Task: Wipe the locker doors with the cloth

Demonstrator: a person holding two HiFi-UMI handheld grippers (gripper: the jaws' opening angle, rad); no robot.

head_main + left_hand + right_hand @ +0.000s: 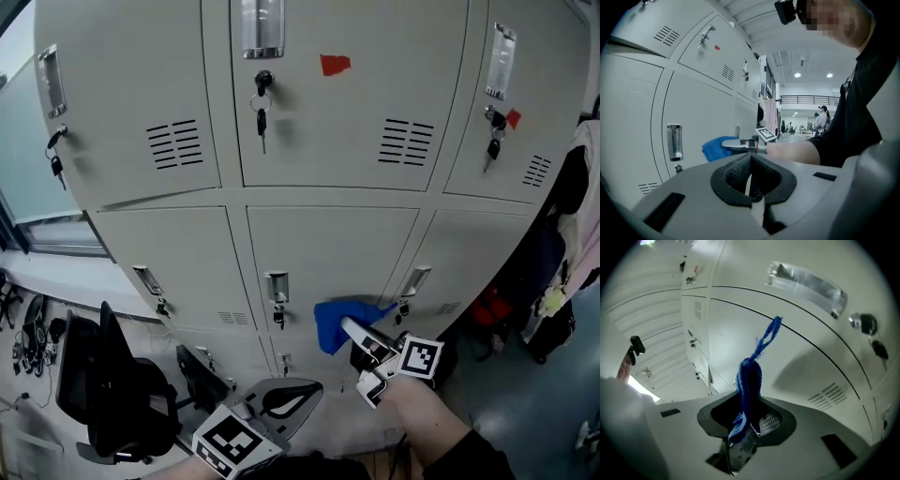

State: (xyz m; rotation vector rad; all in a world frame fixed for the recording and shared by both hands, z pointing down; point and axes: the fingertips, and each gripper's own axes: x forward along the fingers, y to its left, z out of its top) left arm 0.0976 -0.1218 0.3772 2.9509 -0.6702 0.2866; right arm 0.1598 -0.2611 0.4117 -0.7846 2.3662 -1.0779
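Holding the cloth at a lower-row door, apparently touching it, w/ R gripper clamped on a bunched fold. L gripper sits low, jaws together, nothing between. Cloth looks soft, light and floppy, w/ one tail poking out loose. Best gripped deep in a thick fold so it can't slip.

Cloth before locker door, chair leftward
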